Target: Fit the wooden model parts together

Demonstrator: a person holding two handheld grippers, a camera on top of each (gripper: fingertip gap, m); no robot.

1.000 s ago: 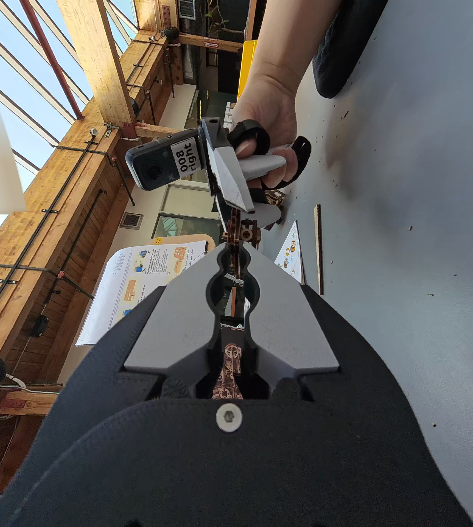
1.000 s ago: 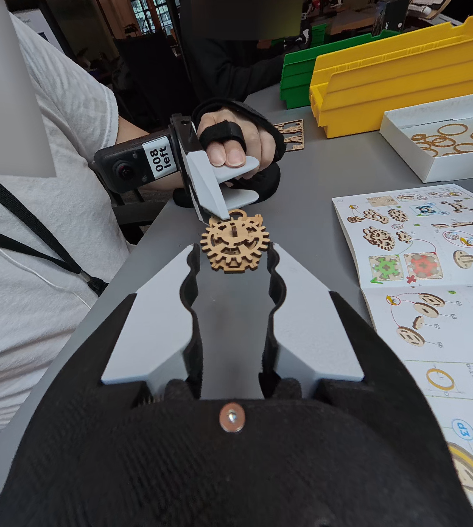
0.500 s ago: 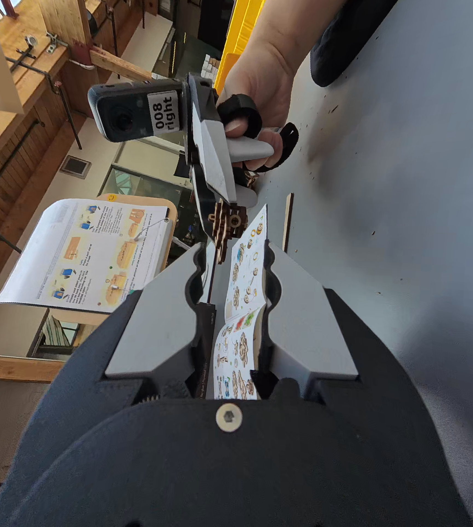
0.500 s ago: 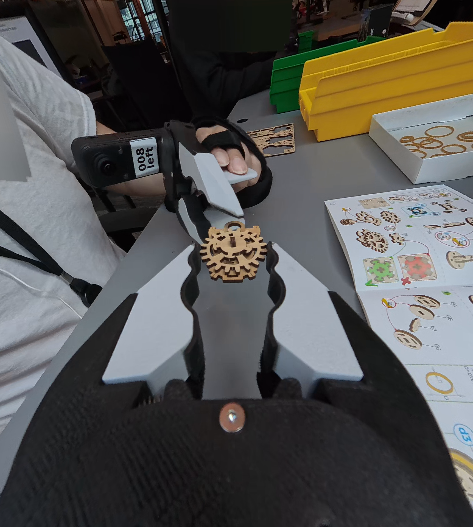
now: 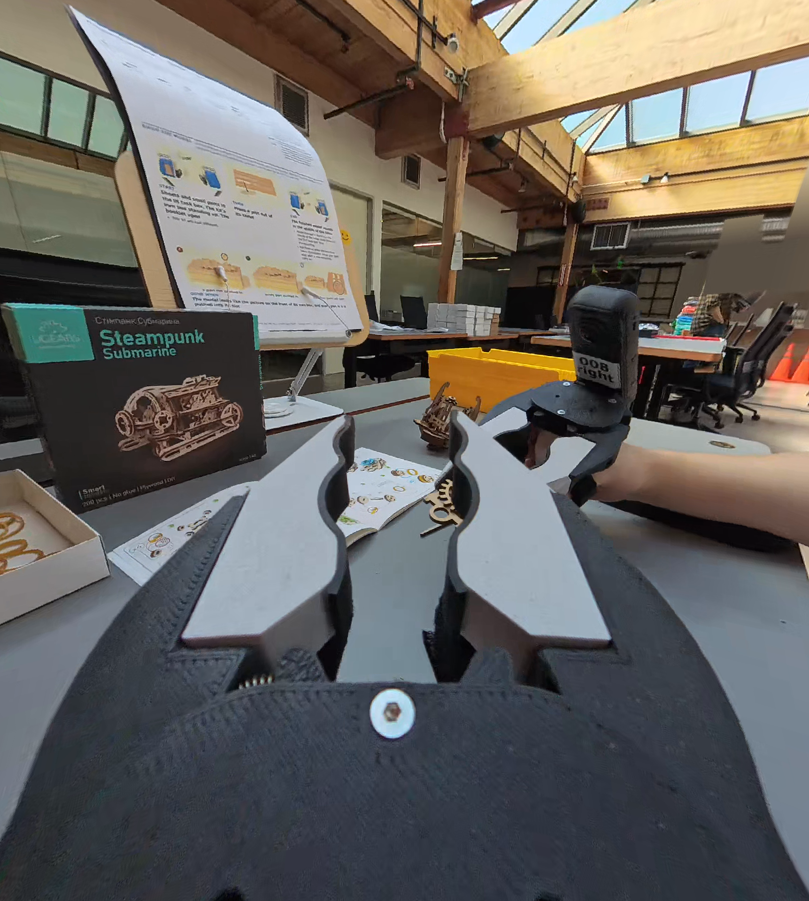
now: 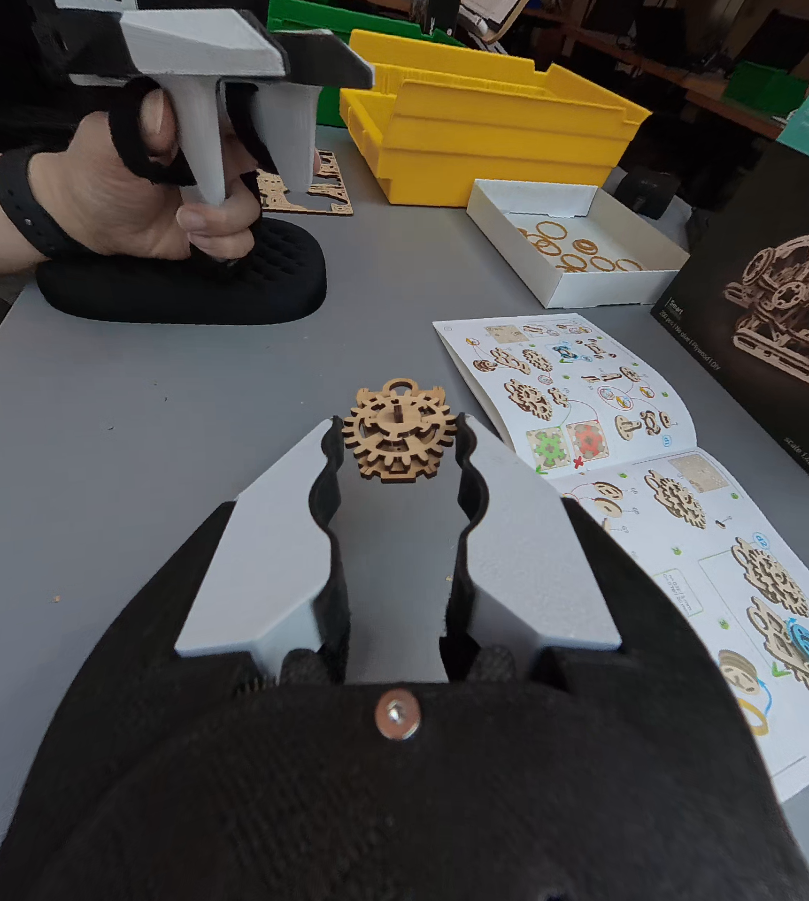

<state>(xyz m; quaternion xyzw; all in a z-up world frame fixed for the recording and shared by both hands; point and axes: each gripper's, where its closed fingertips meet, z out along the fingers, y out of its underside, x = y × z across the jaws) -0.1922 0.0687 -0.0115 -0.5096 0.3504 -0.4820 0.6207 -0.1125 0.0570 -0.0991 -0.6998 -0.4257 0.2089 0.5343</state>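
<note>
Since 0.5 s ago the left gripper (image 5: pixel 400 439) has swung level and drawn away from the gear stack (image 6: pixel 400 431); it now points across the grey table (image 6: pixel 148 439), fingers apart with nothing between them. The right gripper (image 6: pixel 397 424) holds the gear stack at its fingertips, 1 finger on each side of the toothed rim, just above the table.

Right wrist view only: the stack face-on, several wooden gears layered with a small loop at its 12 o'clock edge; the left gripper (image 6: pixel 246 180) from below at 10 o'clock, gripped by a hand (image 6: pixel 114 205) over a black pad (image 6: pixel 183 287); a wooden parts sheet (image 6: pixel 309 195) behind it; yellow bins (image 6: pixel 480 131) at 1 o'clock.

Left wrist view only: an instruction sheet on a stand (image 5: pixel 226 195) at 11 o'clock, and a small wooden model piece (image 5: pixel 436 419) standing on the table at 12 o'clock. The gear stack (image 5: pixel 441 504) shows only as an edge behind the right-hand finger.

Both views: open booklet (image 6: pixel 612 463), dark kit box (image 5: pixel 139 395), white tray of rings (image 6: pixel 568 248).
</note>
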